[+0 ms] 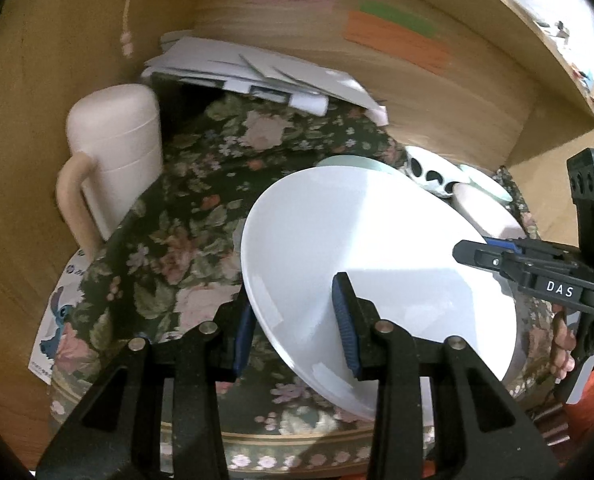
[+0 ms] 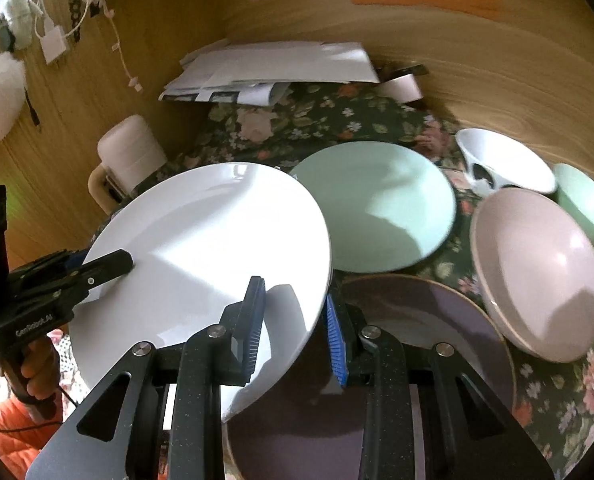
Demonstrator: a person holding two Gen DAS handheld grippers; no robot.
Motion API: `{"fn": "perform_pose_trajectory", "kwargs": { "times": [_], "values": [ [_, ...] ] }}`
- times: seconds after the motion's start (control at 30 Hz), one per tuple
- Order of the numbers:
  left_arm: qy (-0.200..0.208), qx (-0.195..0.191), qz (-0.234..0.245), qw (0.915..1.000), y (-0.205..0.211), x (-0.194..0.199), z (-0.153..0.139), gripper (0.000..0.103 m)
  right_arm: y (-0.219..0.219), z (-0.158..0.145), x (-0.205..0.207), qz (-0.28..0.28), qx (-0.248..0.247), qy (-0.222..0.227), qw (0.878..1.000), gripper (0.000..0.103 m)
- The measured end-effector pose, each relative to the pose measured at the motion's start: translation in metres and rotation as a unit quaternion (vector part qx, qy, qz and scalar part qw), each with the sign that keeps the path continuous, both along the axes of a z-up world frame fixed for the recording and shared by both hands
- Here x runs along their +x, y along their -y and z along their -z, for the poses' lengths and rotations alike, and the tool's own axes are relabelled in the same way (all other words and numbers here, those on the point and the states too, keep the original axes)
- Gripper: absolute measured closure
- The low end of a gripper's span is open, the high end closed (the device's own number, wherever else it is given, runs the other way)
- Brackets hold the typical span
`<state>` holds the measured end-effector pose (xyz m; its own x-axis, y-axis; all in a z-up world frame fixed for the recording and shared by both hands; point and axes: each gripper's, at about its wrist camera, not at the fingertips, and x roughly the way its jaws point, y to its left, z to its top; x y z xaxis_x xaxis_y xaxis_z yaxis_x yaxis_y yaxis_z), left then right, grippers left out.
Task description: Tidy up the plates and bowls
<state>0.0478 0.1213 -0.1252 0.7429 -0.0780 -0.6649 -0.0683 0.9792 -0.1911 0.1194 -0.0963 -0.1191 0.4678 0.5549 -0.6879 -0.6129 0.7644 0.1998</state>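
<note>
A white plate [image 1: 377, 276] [image 2: 201, 264] is held tilted above the floral cloth, with a gripper on each of two opposite rims. My left gripper [image 1: 297, 332] straddles its near-left rim, pads [image 1: 343, 320] on both faces. My right gripper [image 2: 295, 328] straddles the opposite rim and also shows in the left wrist view [image 1: 493, 254]. A mint plate [image 2: 381, 208], a purple plate [image 2: 425, 320], a pink bowl [image 2: 537, 272], a white spotted bowl [image 2: 501, 160] and a mint bowl [image 2: 589, 204] sit on the cloth.
A pink lidded mug [image 1: 113, 160] stands at the left. A pile of papers [image 1: 265, 72] lies at the back against the wooden wall [image 1: 297, 20]. A roll of tape [image 2: 401, 86] sits at the back right. The floral cloth [image 1: 185, 220] covers the table.
</note>
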Motion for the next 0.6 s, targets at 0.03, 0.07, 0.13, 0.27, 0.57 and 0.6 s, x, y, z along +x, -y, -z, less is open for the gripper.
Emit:
{"fn": "perform_pose_trajectory", "kwargs": {
  "times": [0.03, 0.07, 0.13, 0.27, 0.57, 0.6],
  "values": [
    [0.001, 0.000, 0.004, 1.0000, 0.003, 0.001, -0.001, 0.066, 0.004, -0.001, -0.001, 0.004, 0.002, 0.000, 1.000, 0.077],
    [0.001, 0.000, 0.007, 1.0000, 0.007, 0.001, -0.001, 0.066, 0.009, -0.001, -0.003, 0.009, 0.003, 0.001, 1.000, 0.077],
    [0.003, 0.001, 0.016, 0.9999, 0.014, 0.002, -0.002, 0.066, 0.016, -0.002, -0.006, 0.018, 0.006, 0.002, 1.000, 0.077],
    [0.004, 0.001, 0.032, 0.9995, 0.029, 0.003, -0.004, 0.066, 0.031, -0.004, -0.013, 0.034, 0.010, 0.004, 0.999, 0.077],
    [-0.001, 0.004, 0.059, 0.9982, 0.060, 0.008, -0.003, 0.066, 0.065, 0.001, -0.023, 0.064, 0.021, 0.001, 0.998, 0.077],
    [-0.002, 0.004, 0.063, 0.9980, 0.064, 0.008, -0.002, 0.066, 0.069, 0.002, -0.024, 0.067, 0.022, 0.000, 0.998, 0.077]
  ]
}}
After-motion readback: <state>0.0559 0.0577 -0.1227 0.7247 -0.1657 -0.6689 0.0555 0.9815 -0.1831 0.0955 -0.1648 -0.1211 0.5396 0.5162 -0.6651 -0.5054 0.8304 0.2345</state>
